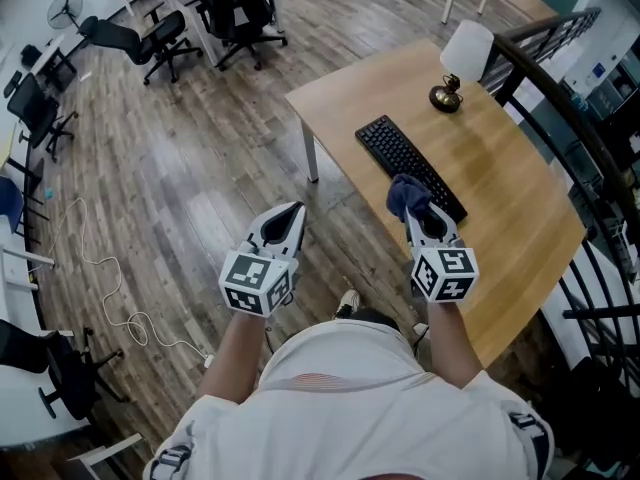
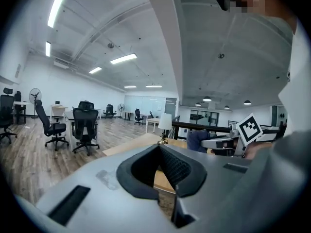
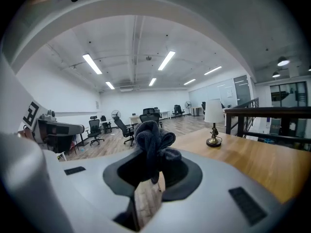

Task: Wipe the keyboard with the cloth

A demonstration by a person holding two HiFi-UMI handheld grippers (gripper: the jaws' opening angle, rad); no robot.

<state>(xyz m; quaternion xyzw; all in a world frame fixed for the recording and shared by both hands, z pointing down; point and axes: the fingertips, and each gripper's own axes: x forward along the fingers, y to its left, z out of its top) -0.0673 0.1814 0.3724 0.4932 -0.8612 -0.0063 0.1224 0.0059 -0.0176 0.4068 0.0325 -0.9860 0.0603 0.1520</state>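
Observation:
The black keyboard (image 1: pixel 408 165) lies slantwise on the wooden table (image 1: pixel 510 208). A dark blue cloth (image 1: pixel 404 192) is bunched between the jaws of my right gripper (image 1: pixel 417 211), which is shut on it and held over the keyboard's near end. In the right gripper view the cloth (image 3: pixel 153 141) sticks up as a knot from the jaws. My left gripper (image 1: pixel 293 211) hangs left of the table, over the floor, shut with nothing in it. The left gripper view shows its jaws (image 2: pixel 158 148) meeting at the tip, with the cloth (image 2: pixel 196 141) off to the right.
A table lamp (image 1: pixel 460 60) with a white shade stands at the table's far end, beyond the keyboard. A dark railing (image 1: pixel 585 128) runs along the table's right side. Office chairs (image 1: pixel 238 8) stand at the far left, and a white cable (image 1: pixel 115 293) trails across the wooden floor.

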